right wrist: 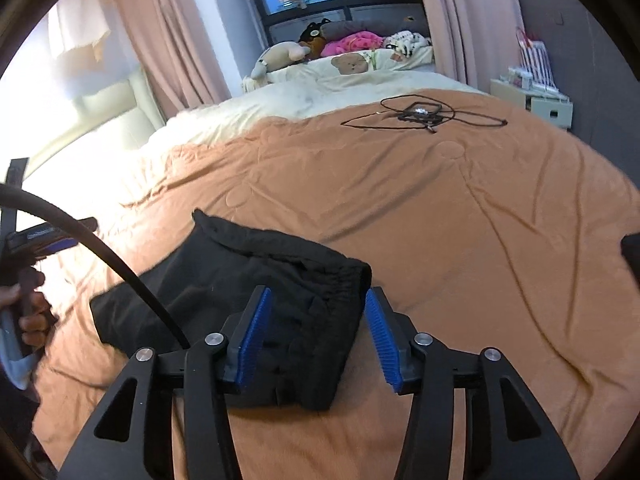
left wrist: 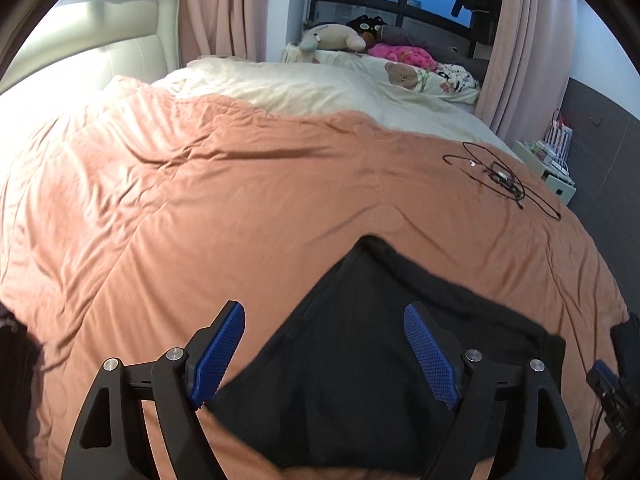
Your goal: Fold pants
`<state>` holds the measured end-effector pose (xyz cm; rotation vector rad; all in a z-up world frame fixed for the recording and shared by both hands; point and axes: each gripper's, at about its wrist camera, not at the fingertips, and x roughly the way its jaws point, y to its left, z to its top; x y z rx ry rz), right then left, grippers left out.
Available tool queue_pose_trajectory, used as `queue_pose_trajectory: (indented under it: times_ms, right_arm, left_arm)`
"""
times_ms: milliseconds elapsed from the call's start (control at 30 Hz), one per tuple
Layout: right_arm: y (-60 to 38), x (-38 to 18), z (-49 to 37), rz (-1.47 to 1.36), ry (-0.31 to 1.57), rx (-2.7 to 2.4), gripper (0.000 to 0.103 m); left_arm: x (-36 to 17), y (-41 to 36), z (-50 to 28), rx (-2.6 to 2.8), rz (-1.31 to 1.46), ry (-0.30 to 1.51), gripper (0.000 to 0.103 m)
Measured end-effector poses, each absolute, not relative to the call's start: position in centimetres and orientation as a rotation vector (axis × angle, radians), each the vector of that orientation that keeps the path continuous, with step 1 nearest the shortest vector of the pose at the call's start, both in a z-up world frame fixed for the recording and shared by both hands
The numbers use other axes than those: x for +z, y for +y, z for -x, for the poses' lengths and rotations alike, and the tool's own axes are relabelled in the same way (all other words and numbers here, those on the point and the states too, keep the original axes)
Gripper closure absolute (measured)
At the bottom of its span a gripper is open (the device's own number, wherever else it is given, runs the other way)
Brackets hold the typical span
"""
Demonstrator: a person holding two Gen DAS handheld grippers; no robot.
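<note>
Black pants (left wrist: 360, 360) lie folded into a compact bundle on the orange duvet (left wrist: 200, 200). My left gripper (left wrist: 324, 316) is open above the bundle's left part, blue pads apart, holding nothing. In the right wrist view the pants (right wrist: 224, 280) lie flat with the elastic waistband at the near right corner. My right gripper (right wrist: 318, 298) is open just above that waistband end, holding nothing. The left gripper and the hand that holds it show at the left edge of the right wrist view (right wrist: 36, 240).
A tangle of black cable (left wrist: 504, 176) lies on the duvet at the far right; it also shows in the right wrist view (right wrist: 420, 114). Cream bedding (left wrist: 304, 88) and soft toys (left wrist: 332, 38) lie at the far end. A white bedside unit (right wrist: 532, 100) stands at the right.
</note>
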<state>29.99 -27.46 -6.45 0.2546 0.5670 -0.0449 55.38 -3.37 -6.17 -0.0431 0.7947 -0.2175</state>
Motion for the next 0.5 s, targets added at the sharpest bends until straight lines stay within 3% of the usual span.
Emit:
queue_pose_trajectory:
  times_ms: [333, 400, 433, 467, 500]
  right_arm:
    - [-27.3, -9.0, -30.7, -0.321, 0.699, 0.016, 0.053]
    - [-27.3, -9.6, -30.8, -0.343, 0.709, 0.025, 0.045]
    - [-27.5, -9.8, -31.0, -0.359, 0.716, 0.022, 0.027]
    - [-27.8, -9.7, -31.3, -0.371, 0.717, 0.015, 0.020]
    - [-27.9, -9.7, -31.2, -0.380, 0.708, 0.022, 0.020]
  left_arm:
    - [-10.6, 3.4, -51.6, -0.144, 0.202, 0.892, 0.019]
    - [-11.5, 4.3, -51.2, -0.137, 0.236, 0.909, 0.019]
    - [-12.0, 4.8, -50.9, -0.137, 0.261, 0.920, 0.019]
    - [-12.3, 5.1, -50.9, -0.138, 0.284, 0.931, 0.019]
    - [-12.9, 5.5, -50.7, -0.146, 0.314, 0.943, 0.019]
